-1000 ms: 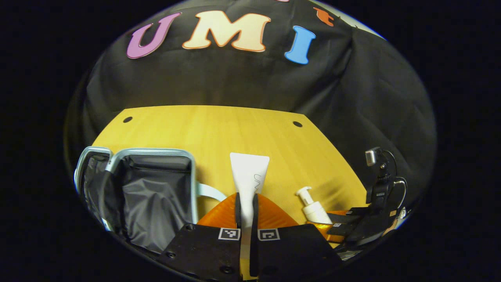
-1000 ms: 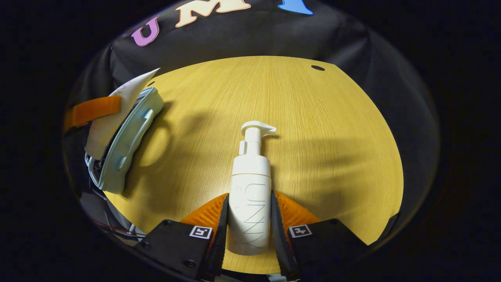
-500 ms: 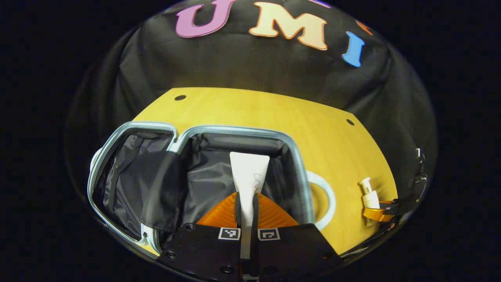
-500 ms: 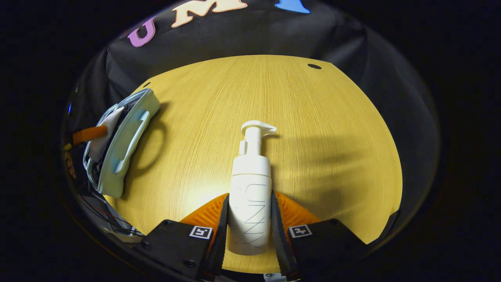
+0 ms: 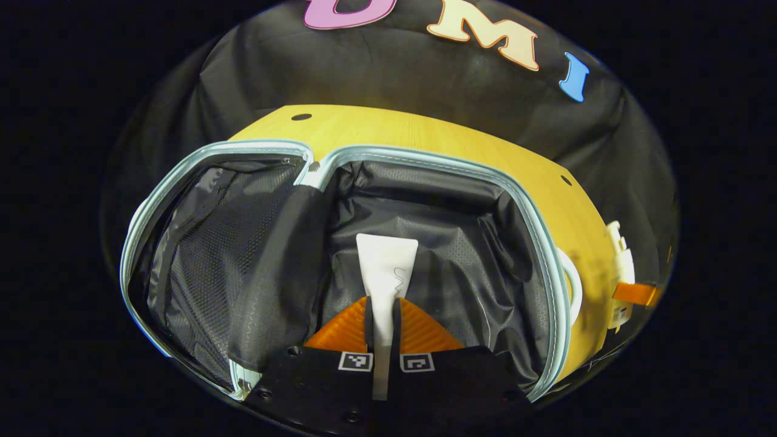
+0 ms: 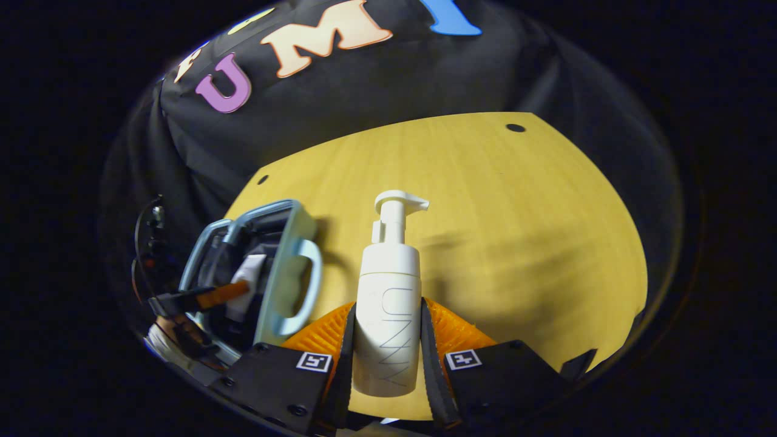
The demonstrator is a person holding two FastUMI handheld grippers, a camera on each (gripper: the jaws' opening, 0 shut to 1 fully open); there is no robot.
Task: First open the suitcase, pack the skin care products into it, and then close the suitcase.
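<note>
The pale blue suitcase lies open on the wooden table, showing its dark lining. My left gripper is shut on a flat white tube and holds it inside the right half of the case, just above the lining. My right gripper is shut on a white pump bottle, held above the table to the right of the suitcase. In the right gripper view the left gripper with the white tube reaches into the case. The pump bottle shows at the right edge of the left gripper view.
The left half of the suitcase has a dark mesh divider. A pale blue carry handle sticks out from the case's side toward the right gripper. Bare wooden table stretches to the right and behind, with black cloth around it.
My left gripper has carried the tube from over the table down into the open case. My right gripper has lifted the pump bottle and moved closer to the suitcase.
</note>
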